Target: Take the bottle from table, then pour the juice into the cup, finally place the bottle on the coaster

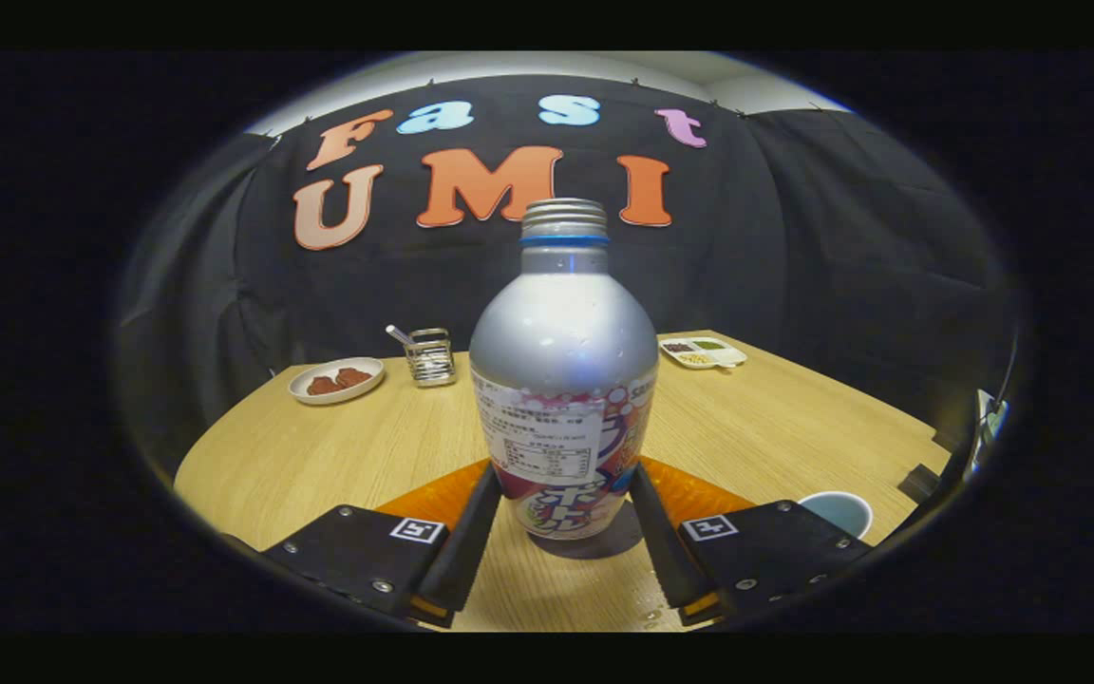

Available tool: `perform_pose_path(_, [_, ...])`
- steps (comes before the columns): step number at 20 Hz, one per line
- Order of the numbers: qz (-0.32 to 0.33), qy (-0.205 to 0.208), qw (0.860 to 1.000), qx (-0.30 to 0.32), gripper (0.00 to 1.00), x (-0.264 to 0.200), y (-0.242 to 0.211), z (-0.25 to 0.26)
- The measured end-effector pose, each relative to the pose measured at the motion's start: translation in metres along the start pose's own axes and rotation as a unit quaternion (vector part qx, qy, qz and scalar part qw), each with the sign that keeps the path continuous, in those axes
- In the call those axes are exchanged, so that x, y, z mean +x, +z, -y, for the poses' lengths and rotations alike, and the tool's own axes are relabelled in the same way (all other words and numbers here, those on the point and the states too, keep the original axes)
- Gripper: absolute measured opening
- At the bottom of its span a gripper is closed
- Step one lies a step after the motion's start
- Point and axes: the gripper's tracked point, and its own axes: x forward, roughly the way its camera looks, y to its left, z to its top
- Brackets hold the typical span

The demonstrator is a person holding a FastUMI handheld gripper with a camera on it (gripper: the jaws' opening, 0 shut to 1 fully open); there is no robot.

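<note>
We see the bottle (563, 380) standing upright on the wooden table (338, 446), its long axis vertical and its uncapped threaded neck pointing up; what it holds we cannot tell through the metal. It stands between the gripper (563, 518) fingers, which close in on its lower body from both sides and appear to grasp it. An orange coaster (699, 494) lies just behind the fingers. A cup (839, 511) sits to the right. Farther back are a plate (336, 380) with brown pieces, a wire holder (430, 357) with a utensil, and a divided tray (704, 351).
</note>
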Motion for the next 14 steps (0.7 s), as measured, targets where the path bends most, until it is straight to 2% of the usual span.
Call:
perform_pose_path(5, [-0.015,-0.016,0.999,-0.03,0.76,0.026,-0.023,0.005])
perform_pose_path(14, [-0.036,-0.015,0.999,-0.019,0.78,0.036,-0.043,0.004])
